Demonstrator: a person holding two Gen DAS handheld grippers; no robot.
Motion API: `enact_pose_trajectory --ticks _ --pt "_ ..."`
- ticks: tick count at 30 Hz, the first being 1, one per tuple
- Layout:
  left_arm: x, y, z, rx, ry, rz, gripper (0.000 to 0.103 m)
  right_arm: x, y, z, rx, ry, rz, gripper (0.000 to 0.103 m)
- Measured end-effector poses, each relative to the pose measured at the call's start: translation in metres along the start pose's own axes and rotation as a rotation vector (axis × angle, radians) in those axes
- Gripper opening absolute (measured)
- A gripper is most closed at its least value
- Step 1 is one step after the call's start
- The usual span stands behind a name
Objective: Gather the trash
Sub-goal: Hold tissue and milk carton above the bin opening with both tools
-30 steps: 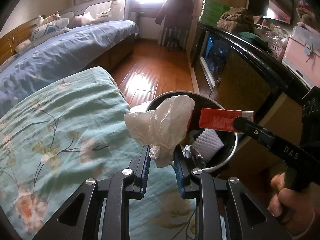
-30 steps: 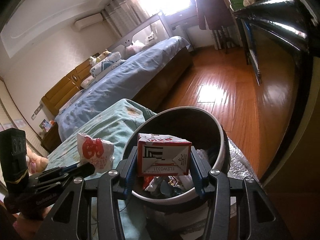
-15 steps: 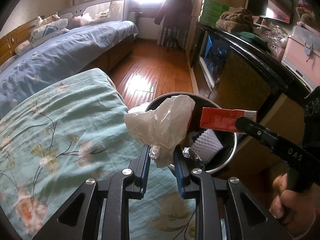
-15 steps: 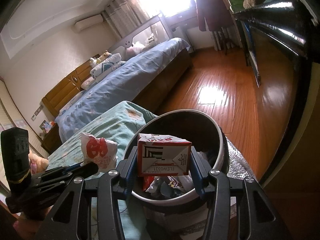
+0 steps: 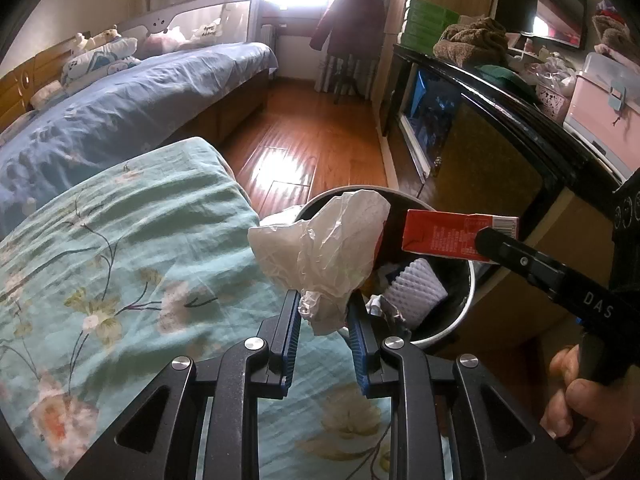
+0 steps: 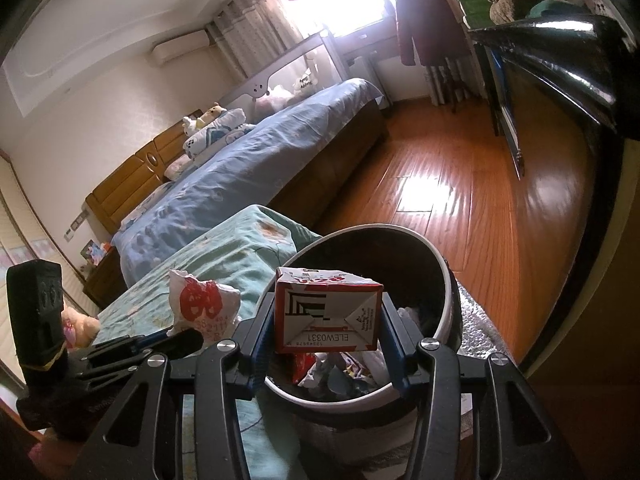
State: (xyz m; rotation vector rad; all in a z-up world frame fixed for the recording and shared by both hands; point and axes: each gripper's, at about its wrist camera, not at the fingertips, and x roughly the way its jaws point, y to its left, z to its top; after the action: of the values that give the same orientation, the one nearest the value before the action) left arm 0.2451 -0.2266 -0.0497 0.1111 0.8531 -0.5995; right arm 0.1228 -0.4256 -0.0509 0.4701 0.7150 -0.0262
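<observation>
The trash is in three spots. A crumpled white plastic bag (image 5: 320, 248) is pinched tight by the fingers of the left gripper (image 5: 325, 320). It sticks up over the near edge of the trash can (image 5: 468, 296). From the right wrist view the same bag shows red print.

A red and white carton (image 6: 327, 316) is squeezed between the fingers of the right gripper (image 6: 326, 344). It hangs right above the open can. In the left wrist view the carton sits at about 2 o'clock from the bag, close to it but not touching.

Inside the can lie more scraps, and a white foam net (image 5: 418, 286) is one of them.

A hand (image 5: 588, 412) at the lower right holds the right gripper's handle.

At 9 o'clock from the can is a green flowery blanket (image 5: 120, 264). Past it, at 11 o'clock, is a bed (image 5: 120, 100) with a blue cover. The wood floor (image 5: 320, 140) shines at 12 o'clock. A dark cabinet (image 5: 500, 128) runs along at 2 o'clock.
</observation>
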Motion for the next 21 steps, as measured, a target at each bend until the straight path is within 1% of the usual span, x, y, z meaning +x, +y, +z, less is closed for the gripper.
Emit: enact_pose_trajectory --ticks 21 --pt "0.0061 -0.0001 0.0085 0.021 0.005 0.006 0.022 0.0034 -0.0012 0.0083 0.003 0.003 -0.009 0.048"
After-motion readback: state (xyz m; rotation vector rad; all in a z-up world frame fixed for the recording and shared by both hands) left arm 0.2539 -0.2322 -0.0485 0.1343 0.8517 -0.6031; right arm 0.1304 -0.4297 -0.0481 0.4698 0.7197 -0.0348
